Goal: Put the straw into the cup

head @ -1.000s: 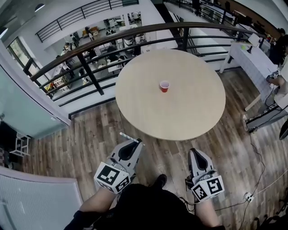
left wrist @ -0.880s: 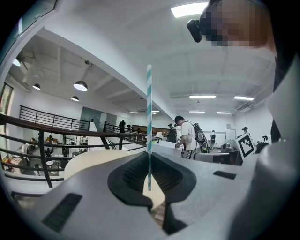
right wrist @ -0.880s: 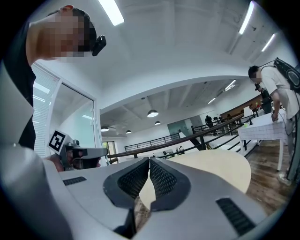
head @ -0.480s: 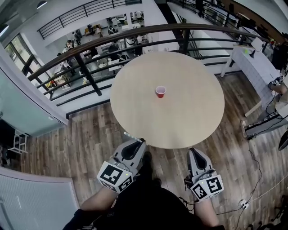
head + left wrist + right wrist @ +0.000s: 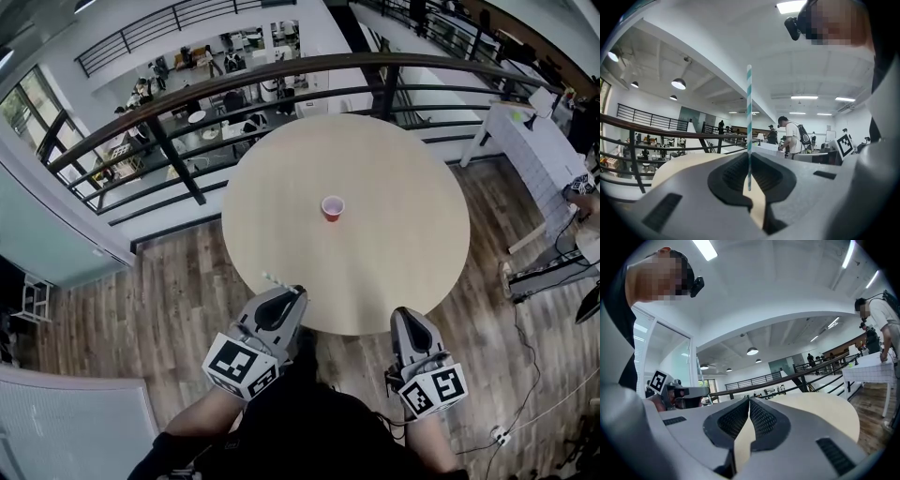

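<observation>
A small red cup (image 5: 332,207) stands upright near the middle of the round beige table (image 5: 394,272). My left gripper (image 5: 292,294) hovers at the table's near edge, shut on a teal-and-white striped straw (image 5: 749,126). In the left gripper view the straw rises straight up between the closed jaws. In the head view the straw's end (image 5: 274,279) pokes out to the left of the jaw tips. My right gripper (image 5: 405,319) is shut with nothing in it, held over the near right edge. The cup lies well ahead of both grippers.
A dark metal railing (image 5: 281,75) curves round the far side of the table, with a lower floor beyond it. A white table (image 5: 530,131) stands to the right. Wood flooring (image 5: 169,291) surrounds the table. People stand in the background (image 5: 792,138).
The table and cup have drawn nearer and lower in the head view. Both grippers now reach the table's near edge instead of hanging over the floor.
</observation>
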